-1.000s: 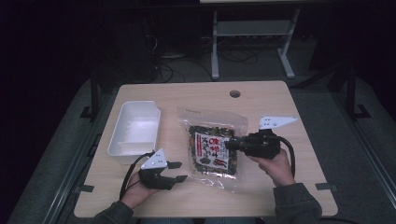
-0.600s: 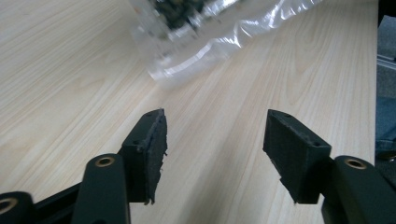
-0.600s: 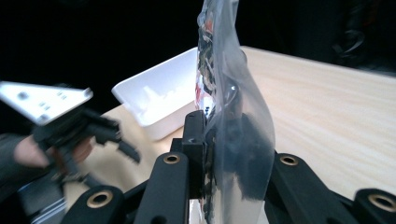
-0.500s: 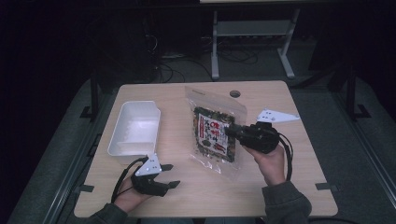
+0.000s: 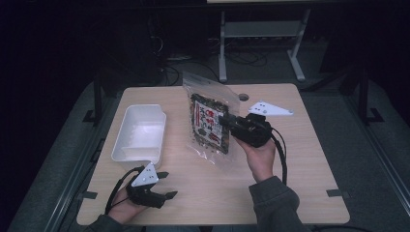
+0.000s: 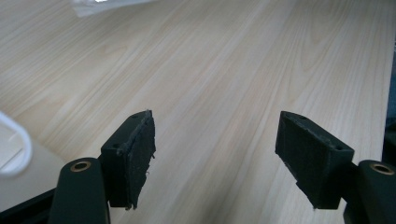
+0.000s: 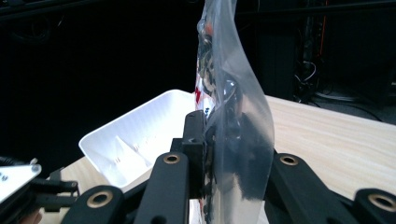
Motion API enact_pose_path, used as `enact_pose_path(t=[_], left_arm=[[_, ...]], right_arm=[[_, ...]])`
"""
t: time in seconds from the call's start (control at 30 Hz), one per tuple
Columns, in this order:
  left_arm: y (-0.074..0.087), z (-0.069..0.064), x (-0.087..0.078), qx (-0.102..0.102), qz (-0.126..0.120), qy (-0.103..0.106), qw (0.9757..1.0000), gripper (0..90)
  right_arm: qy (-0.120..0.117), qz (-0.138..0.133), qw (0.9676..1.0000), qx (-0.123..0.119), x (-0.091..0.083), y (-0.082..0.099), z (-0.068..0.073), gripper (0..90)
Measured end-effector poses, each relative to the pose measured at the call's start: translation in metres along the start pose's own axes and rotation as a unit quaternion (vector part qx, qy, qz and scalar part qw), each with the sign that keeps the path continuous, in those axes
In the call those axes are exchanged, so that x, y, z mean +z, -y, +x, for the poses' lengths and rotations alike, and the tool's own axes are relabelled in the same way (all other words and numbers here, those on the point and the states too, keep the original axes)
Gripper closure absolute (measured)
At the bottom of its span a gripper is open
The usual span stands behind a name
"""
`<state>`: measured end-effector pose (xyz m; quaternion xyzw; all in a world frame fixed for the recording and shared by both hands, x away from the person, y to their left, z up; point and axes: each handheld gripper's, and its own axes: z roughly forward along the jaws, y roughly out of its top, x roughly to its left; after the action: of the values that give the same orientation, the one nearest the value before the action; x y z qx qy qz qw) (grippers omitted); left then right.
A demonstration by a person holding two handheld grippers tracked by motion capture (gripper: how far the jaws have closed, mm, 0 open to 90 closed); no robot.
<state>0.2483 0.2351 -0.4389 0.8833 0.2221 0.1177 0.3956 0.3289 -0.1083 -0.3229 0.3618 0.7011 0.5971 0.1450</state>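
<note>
Tabletop (image 5: 300, 164): pale wood grain, taking up most of the high view, dark floor around it. A small round hole (image 5: 243, 97) is sitting near its far edge.

White tray (image 5: 140, 133): lying on the left half of the tabletop, long side running away from me, open side up. In the right tool's view it is showing beyond the bag, to the left (image 7: 135, 140).

Snack bag (image 5: 209, 121): clear plastic with a red, white and dark label. I am holding it up off the tabletop, tilted, near the middle, just right of the tray. In the right tool's view I am seeing it edge-on (image 7: 233, 121).

My right tool (image 5: 227, 123): I am gripping it over the tabletop's center, and its 2 jaws are clamped on the bag's right edge.

My left tool (image 5: 164, 186): I am resting it low at the near left, just in front of the tray. Its 2 jaws are standing wide apart over bare wood (image 6: 215, 154), holding nothing.
</note>
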Motion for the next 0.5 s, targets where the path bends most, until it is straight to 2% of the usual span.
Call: enact_pose_path(t=[0.23, 0.5], left_arm=[[0.004, 0.001, -0.004, 0.003, 0.004, -0.004, 1.0, 25.2], [0.008, 0.001, -0.008, 0.006, 0.004, -0.006, 1.0, 24.5]], right_arm=[[0.003, -0.004, 1.0, -0.008, 0.022, -0.012, 0.014, 75.2], [-0.002, -0.017, 0.9998, -0.006, 0.044, -0.022, 0.029, 75.2]])
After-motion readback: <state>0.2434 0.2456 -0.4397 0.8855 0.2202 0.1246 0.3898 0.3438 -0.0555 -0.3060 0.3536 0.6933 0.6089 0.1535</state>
